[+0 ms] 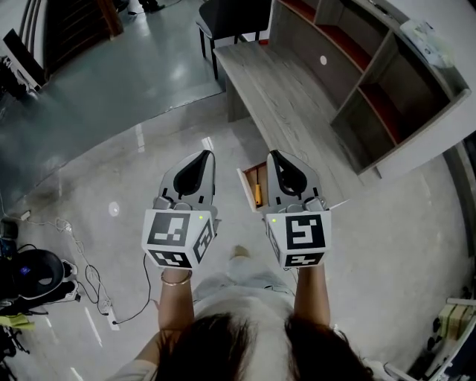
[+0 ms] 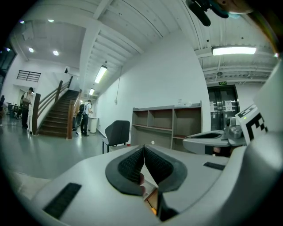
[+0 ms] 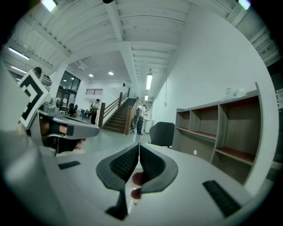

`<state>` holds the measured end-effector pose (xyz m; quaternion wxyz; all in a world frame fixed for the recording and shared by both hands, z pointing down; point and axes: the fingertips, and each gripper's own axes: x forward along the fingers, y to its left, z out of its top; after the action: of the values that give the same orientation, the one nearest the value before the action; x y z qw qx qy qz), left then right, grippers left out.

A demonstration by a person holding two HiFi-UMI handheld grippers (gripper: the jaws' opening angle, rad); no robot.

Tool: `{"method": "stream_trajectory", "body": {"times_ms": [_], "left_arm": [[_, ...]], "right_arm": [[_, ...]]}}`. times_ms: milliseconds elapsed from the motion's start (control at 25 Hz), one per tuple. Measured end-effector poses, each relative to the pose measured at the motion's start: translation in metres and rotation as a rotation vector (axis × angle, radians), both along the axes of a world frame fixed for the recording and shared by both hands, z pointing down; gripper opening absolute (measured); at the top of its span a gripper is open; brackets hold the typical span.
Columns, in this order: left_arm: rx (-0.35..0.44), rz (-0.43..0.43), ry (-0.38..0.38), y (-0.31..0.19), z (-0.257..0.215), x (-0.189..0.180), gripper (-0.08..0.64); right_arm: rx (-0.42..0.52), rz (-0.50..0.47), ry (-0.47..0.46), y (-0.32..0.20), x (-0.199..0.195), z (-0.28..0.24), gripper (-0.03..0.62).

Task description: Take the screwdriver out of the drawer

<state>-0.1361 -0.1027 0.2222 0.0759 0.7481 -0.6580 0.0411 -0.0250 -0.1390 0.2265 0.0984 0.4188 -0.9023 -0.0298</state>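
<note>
Left claw [image 1: 203, 158] and right claw [image 1: 274, 158] clenched on nothing — screwdriver [image 1: 257, 194] in drawer [image 1: 244, 187] half hidden.

One desk [image 1: 282, 89], one drawer [image 1: 250, 177] open at its near end holding one screwdriver [image 1: 258, 195], one chair [image 1: 230, 18] beyond it, one shelf unit [image 1: 372, 82] along it, two grippers (left gripper [image 1: 204, 155], right gripper [image 1: 274, 155]) before it.

Grey left gripper [image 1: 203, 155], right gripper [image 1: 274, 155], black ribbed fingers [image 2: 130, 165], marker cubes [image 1: 178, 237], bracelet [image 1: 175, 279]
</note>
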Motion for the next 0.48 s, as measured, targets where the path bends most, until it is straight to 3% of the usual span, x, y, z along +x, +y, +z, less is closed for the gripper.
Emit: {"method": "stream_trajectory", "body": {"times_ms": [480], "left_arm": [[-0.099, -0.055, 0.009, -0.023, 0.039, -0.019, 0.018]], "right_arm": [[-0.083, -0.031, 0.010, -0.035, -0.009, 0.039, 0.029]]}}
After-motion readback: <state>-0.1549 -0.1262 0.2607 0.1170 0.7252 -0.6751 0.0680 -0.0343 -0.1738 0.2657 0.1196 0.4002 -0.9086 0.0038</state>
